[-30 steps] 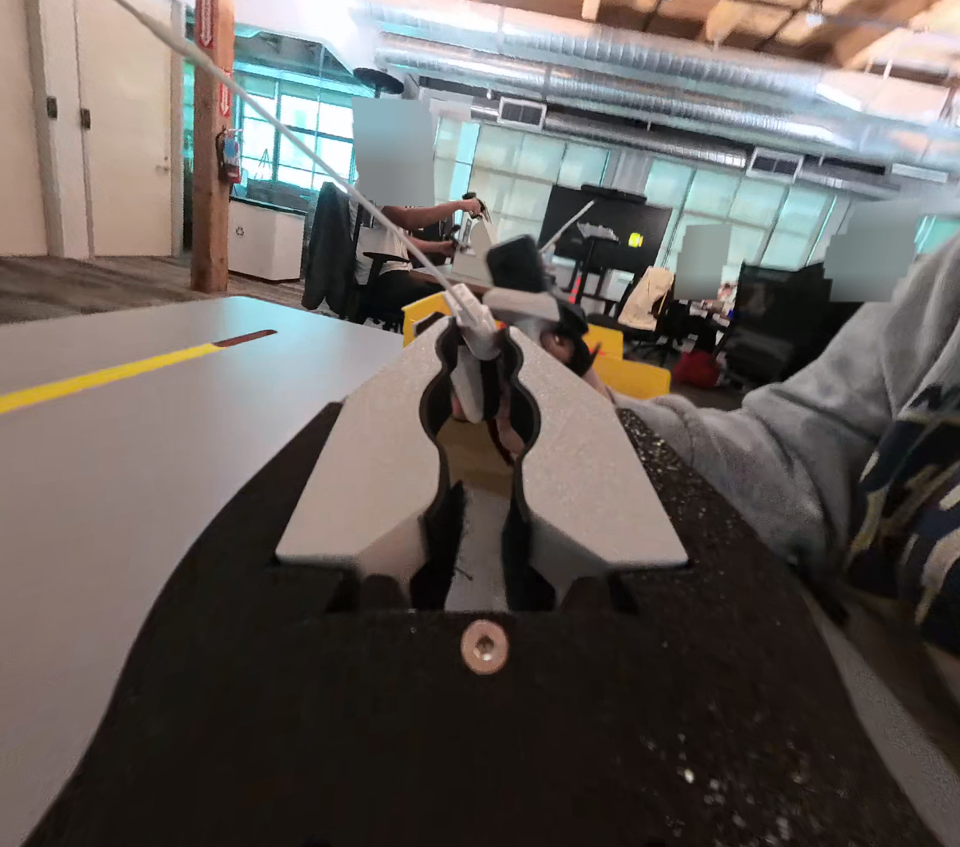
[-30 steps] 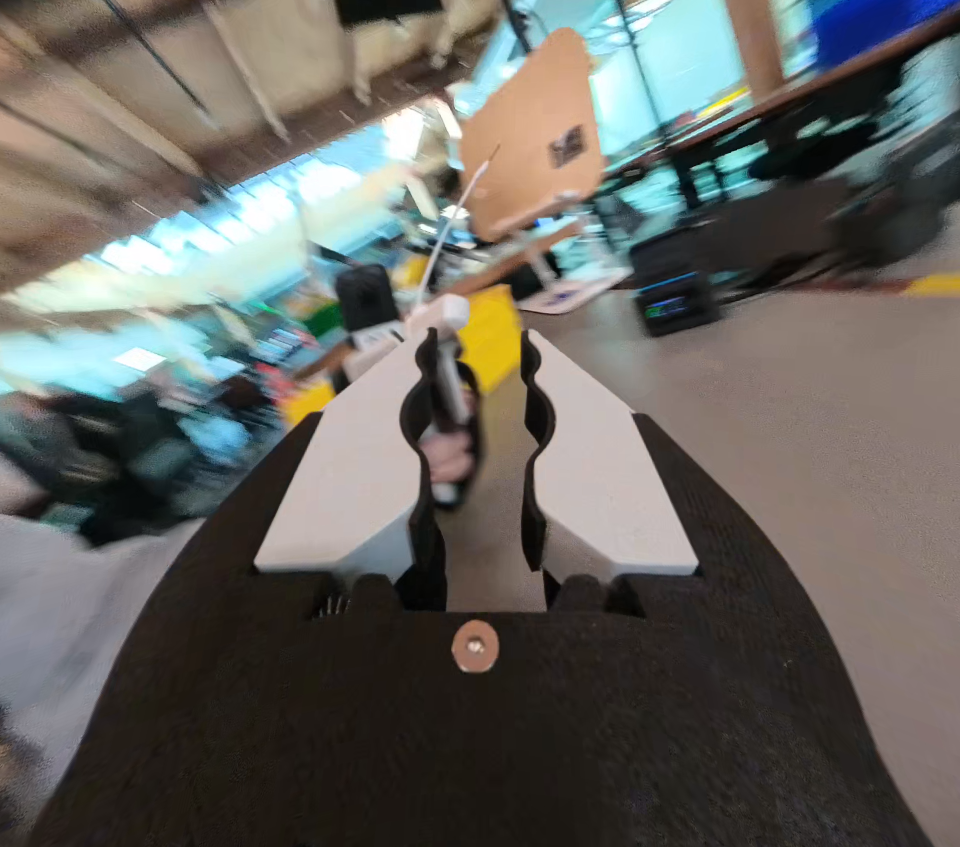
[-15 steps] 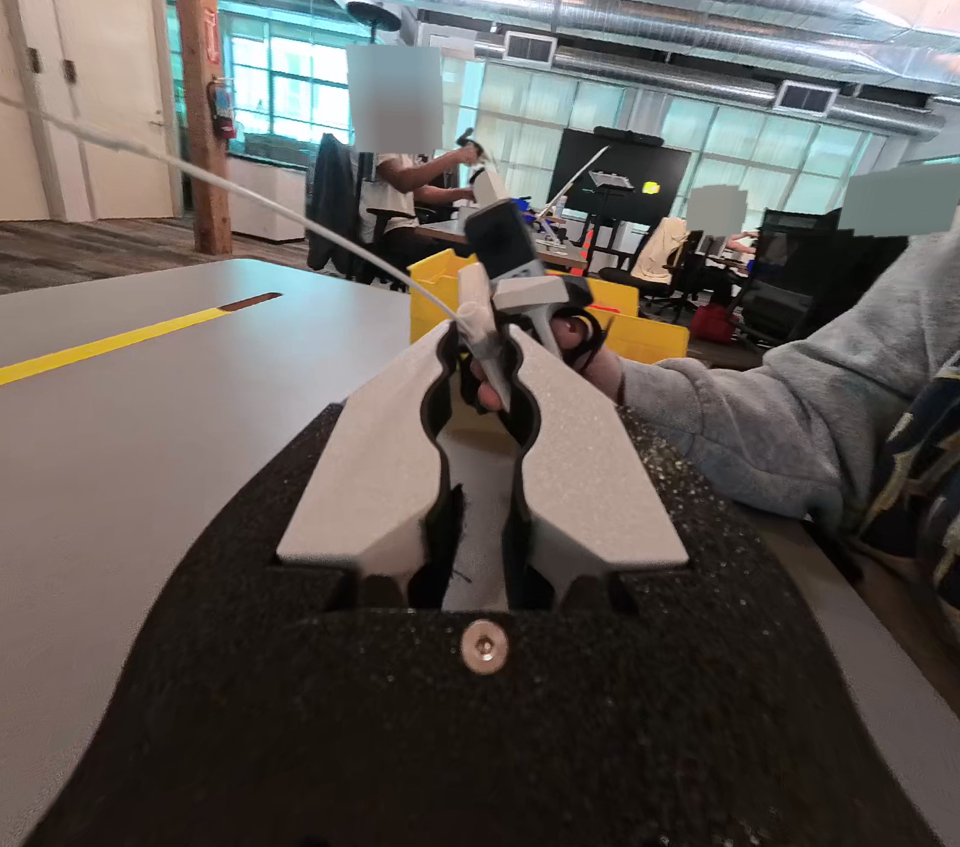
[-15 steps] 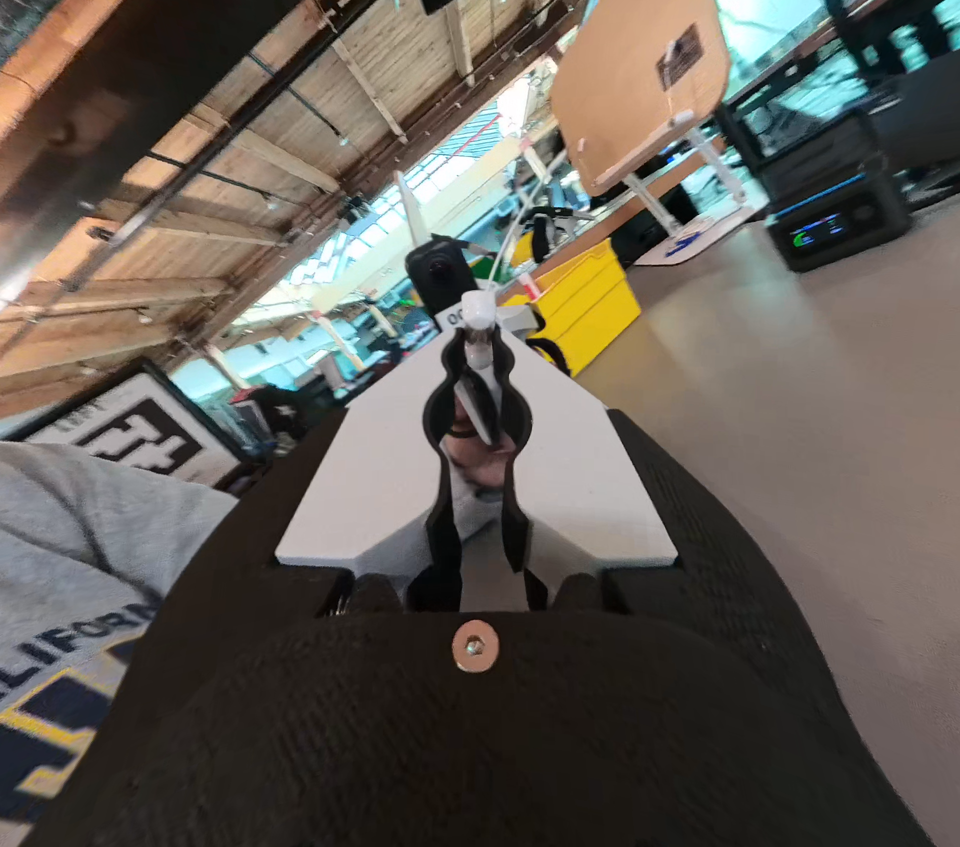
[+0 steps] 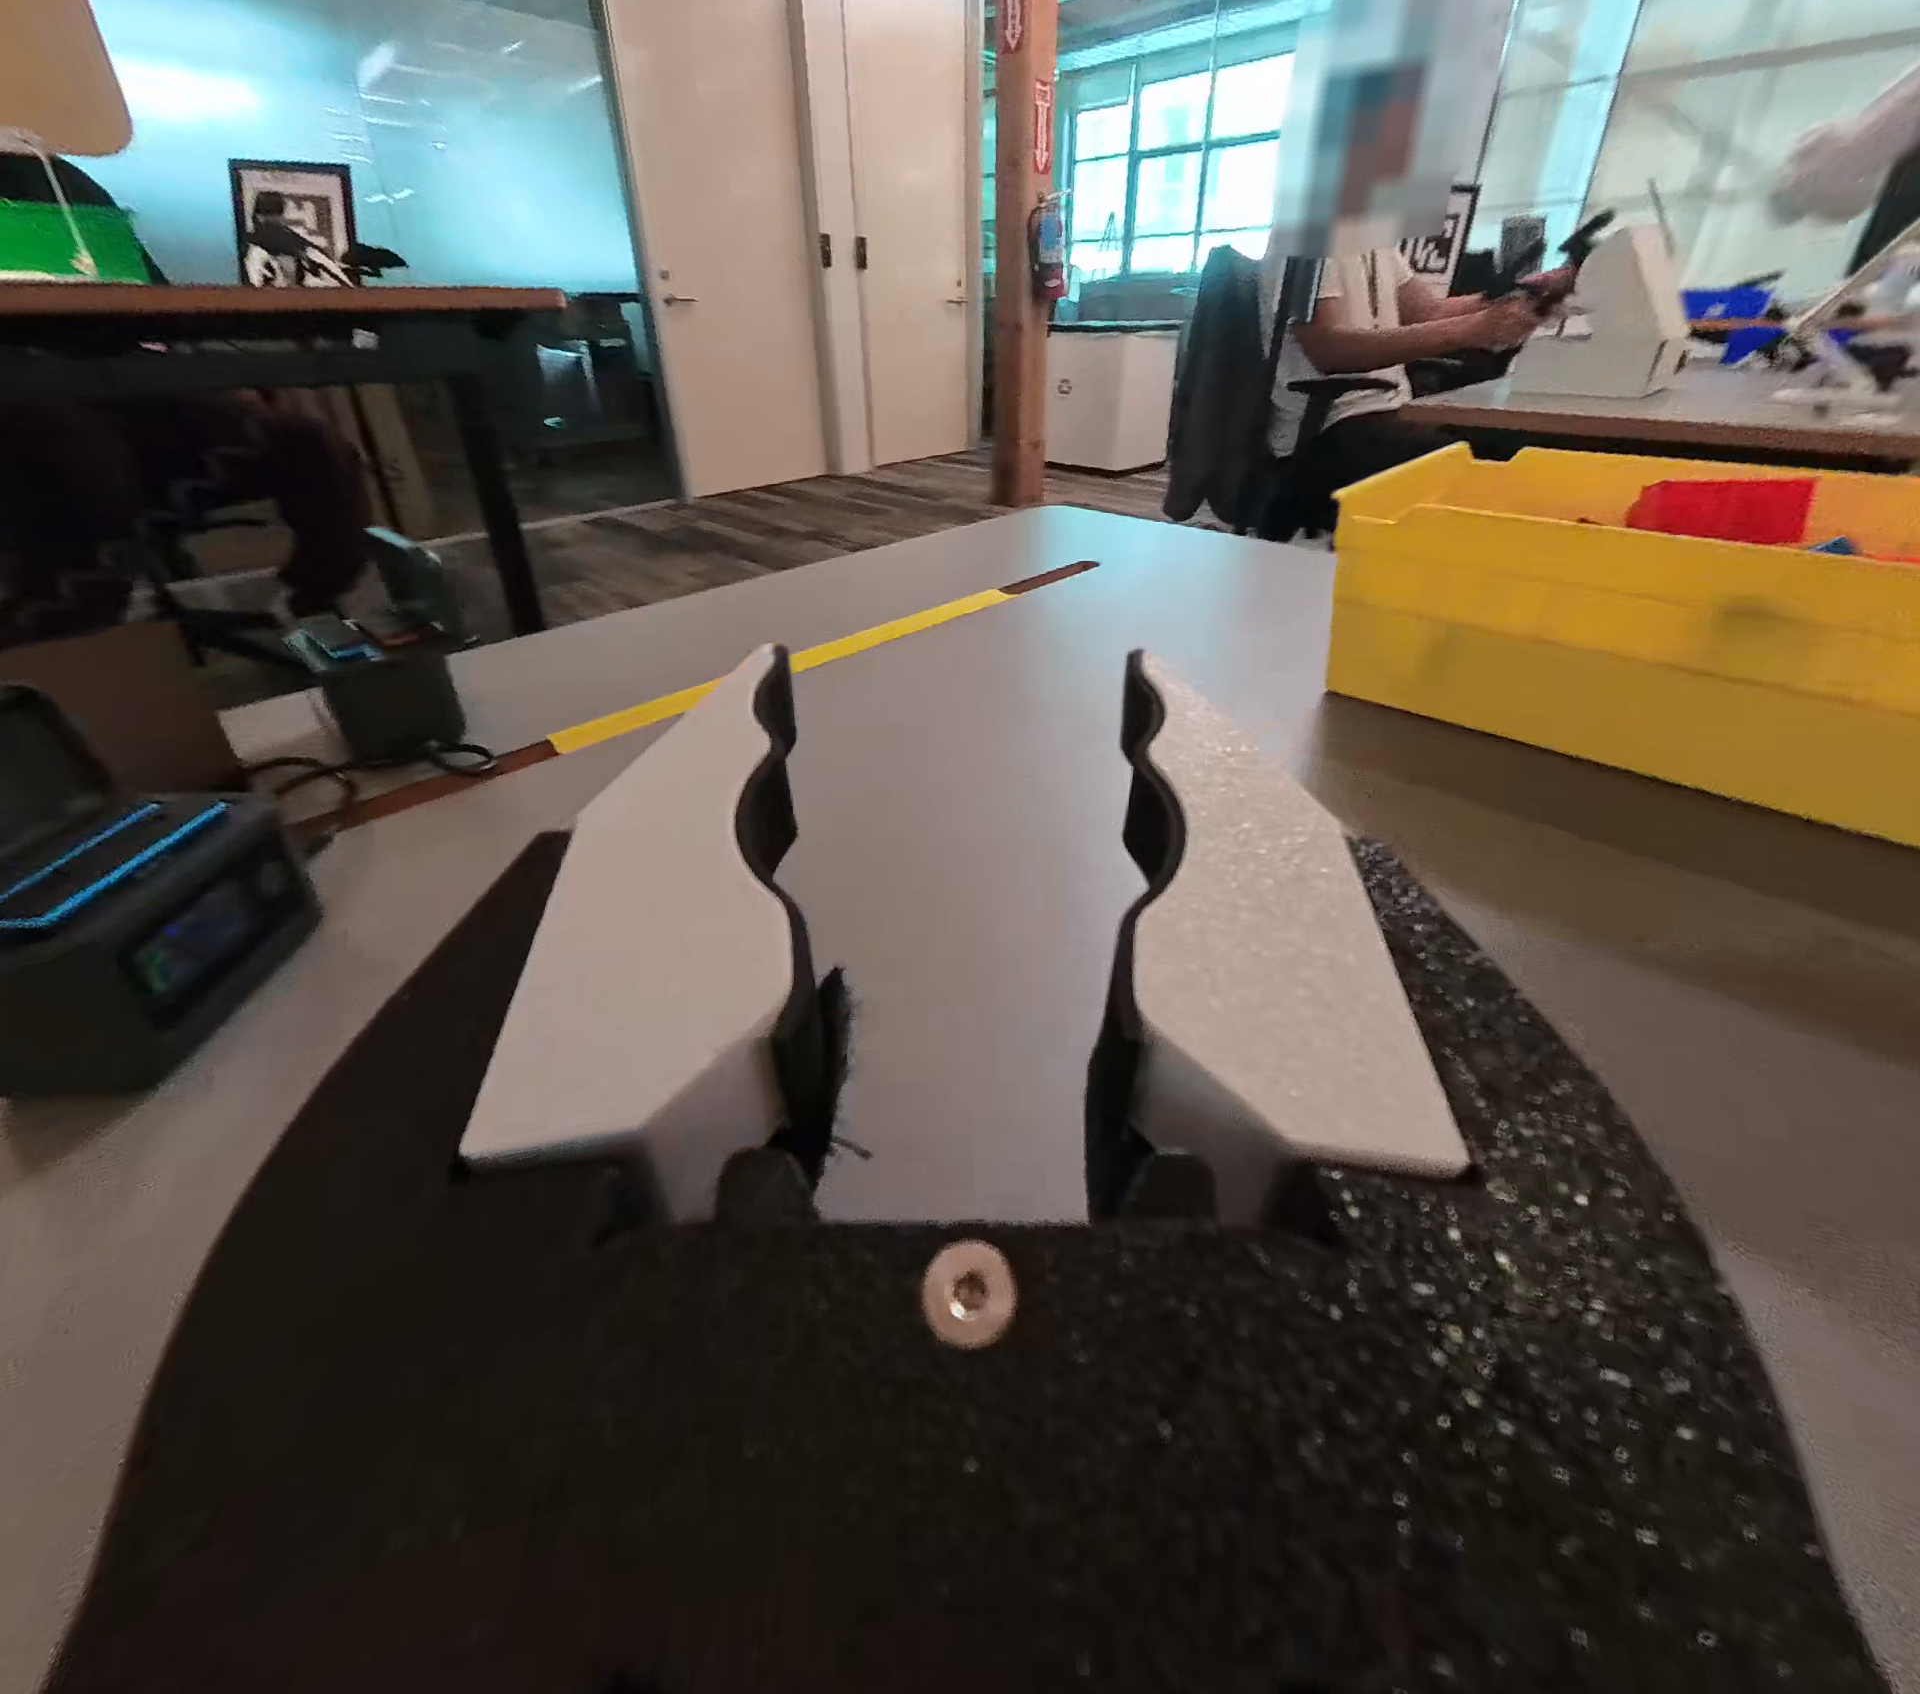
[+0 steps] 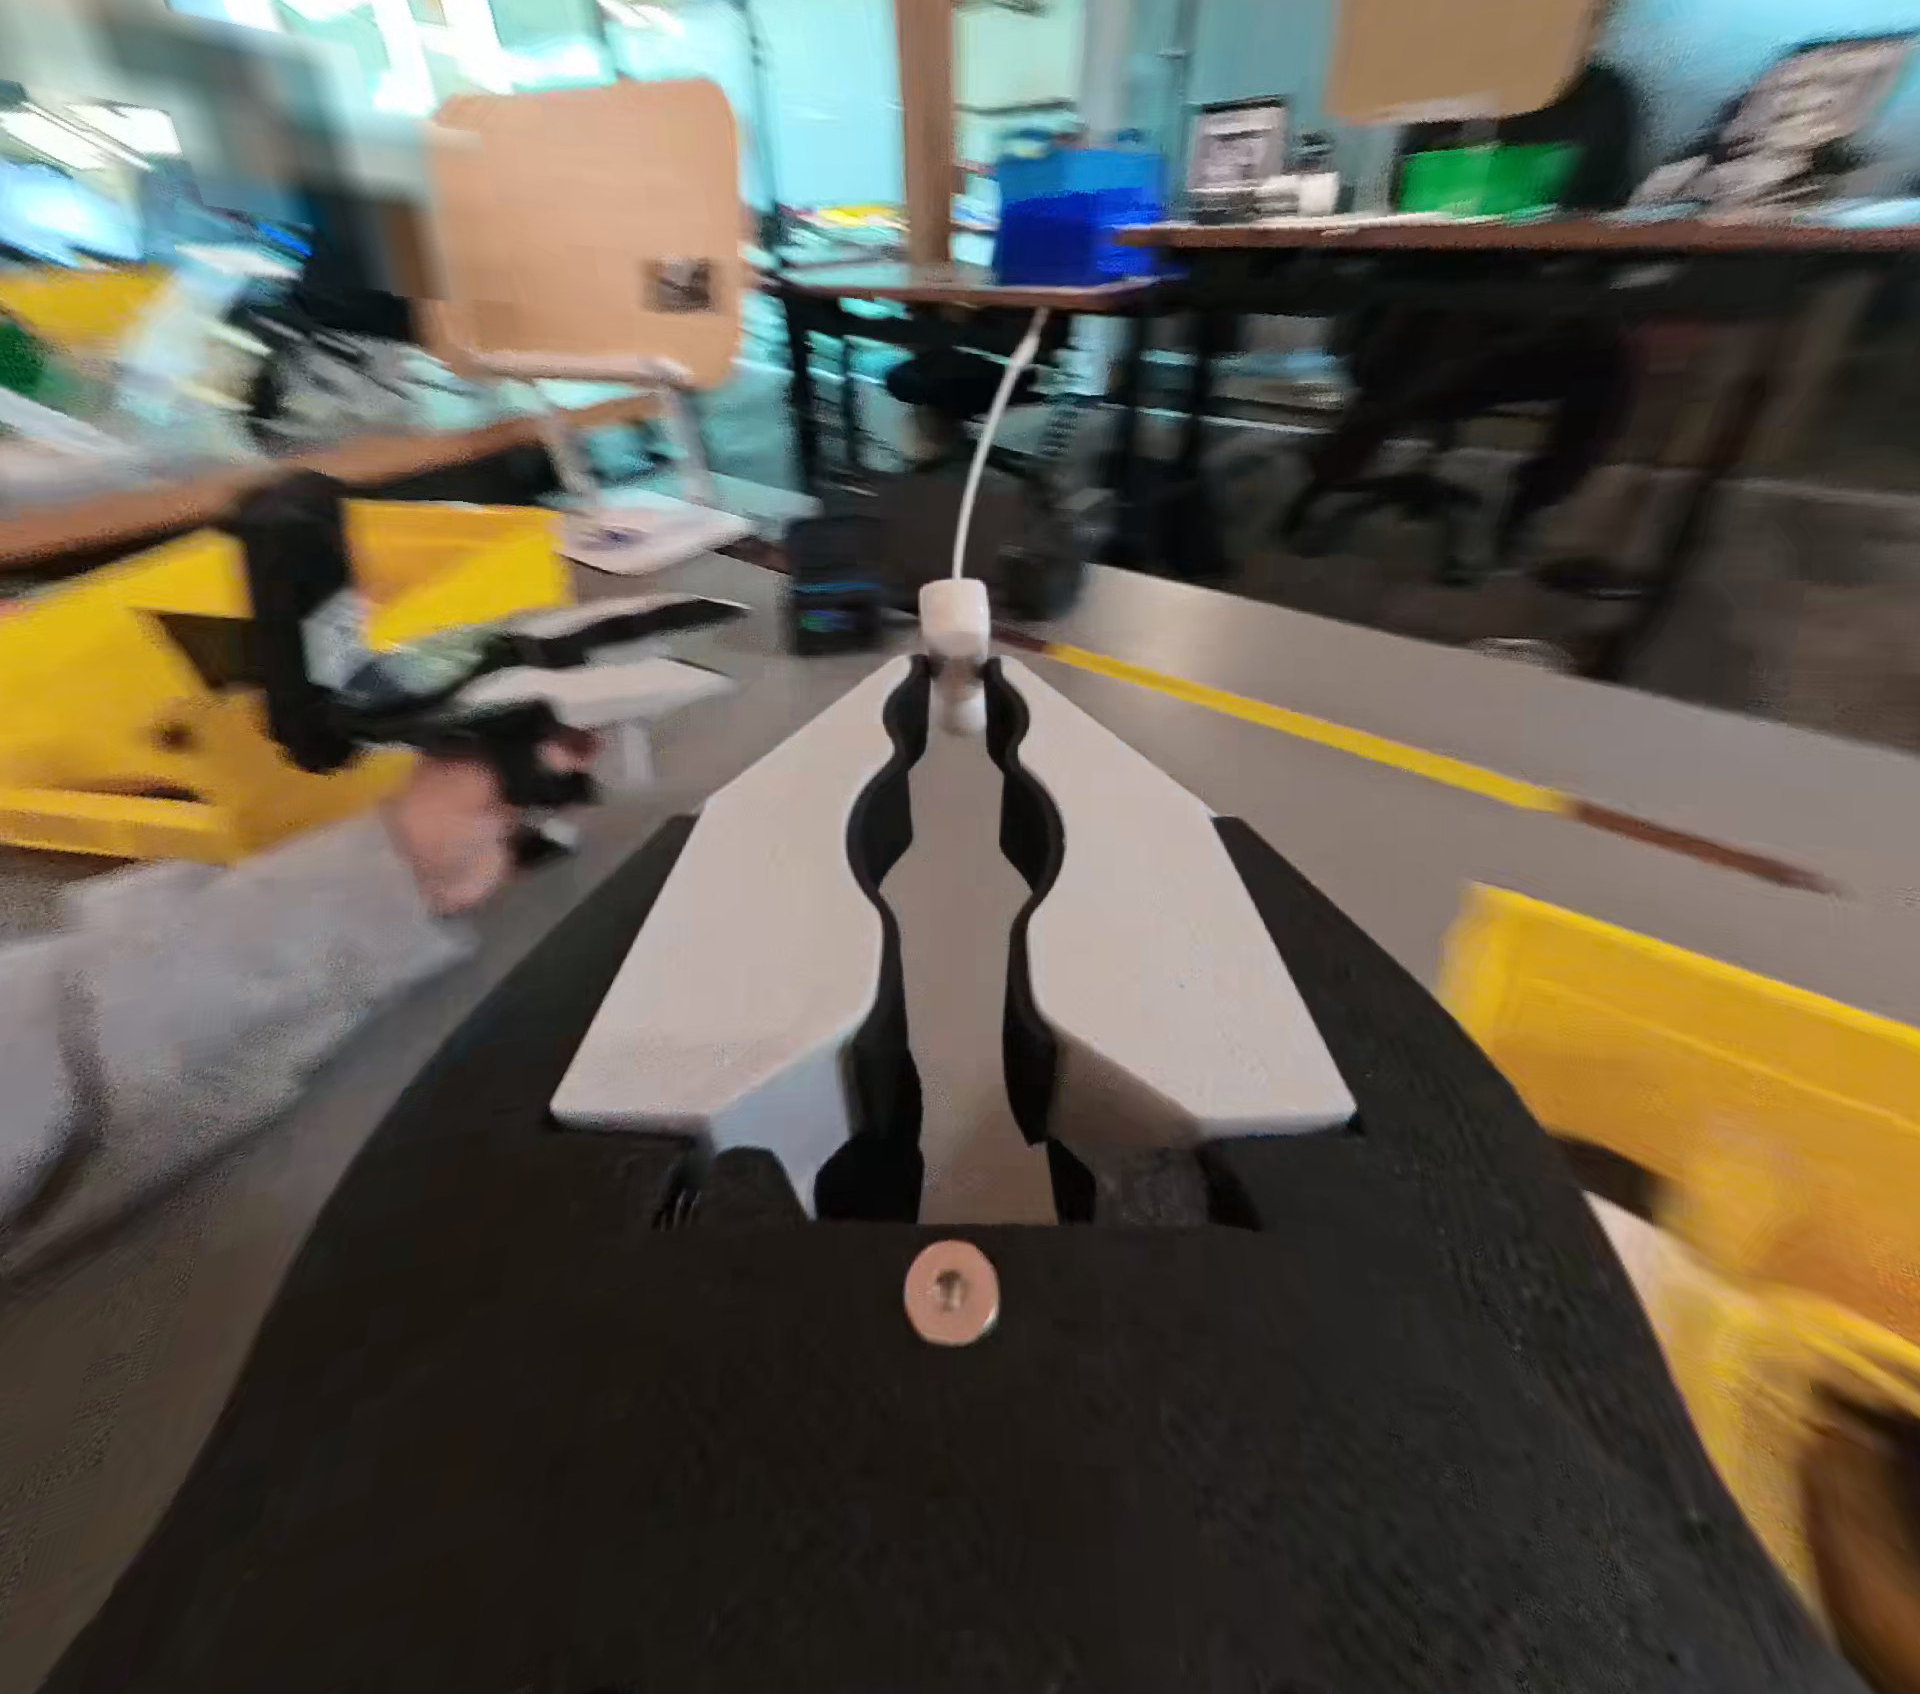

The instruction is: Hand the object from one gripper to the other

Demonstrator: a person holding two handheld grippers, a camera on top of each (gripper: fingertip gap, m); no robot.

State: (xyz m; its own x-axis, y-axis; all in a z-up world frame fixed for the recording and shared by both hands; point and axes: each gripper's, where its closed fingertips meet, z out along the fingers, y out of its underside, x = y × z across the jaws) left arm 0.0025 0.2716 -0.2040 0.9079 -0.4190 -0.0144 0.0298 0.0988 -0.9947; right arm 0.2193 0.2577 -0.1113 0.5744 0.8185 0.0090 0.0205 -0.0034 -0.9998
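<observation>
- Jaws first: we see the left gripper (image 5: 956,678) with its jaws spread wide apart and nothing between them, only bare grey counter (image 5: 966,813) showing in the gap.
- We find the right gripper (image 6: 951,676) with its jaws drawn close together, pinching a small white plug (image 6: 956,621) at their very tips.
- From that plug a thin white cable (image 6: 987,460) rises and curves away, up and to the right, in the right wrist view; this is the task's thing, and it is held only by the right gripper.
- In the right wrist view we also catch the left gripper (image 6: 644,657) off to the left, blurred, held by a hand (image 6: 468,823) in a grey sleeve (image 6: 208,1000), well apart from the plug.
- A yellow tape line (image 5: 769,683) runs across the counter beyond the left gripper's white fingers (image 5: 665,927).
- A yellow bin (image 5: 1621,657) sits on the counter to the right in the left wrist view, with something red (image 5: 1720,506) inside it.
- A dark box with blue trim (image 5: 135,917) rests at the counter's left edge.
- The right wrist view is smeared, so we cannot make out the far background clearly.
</observation>
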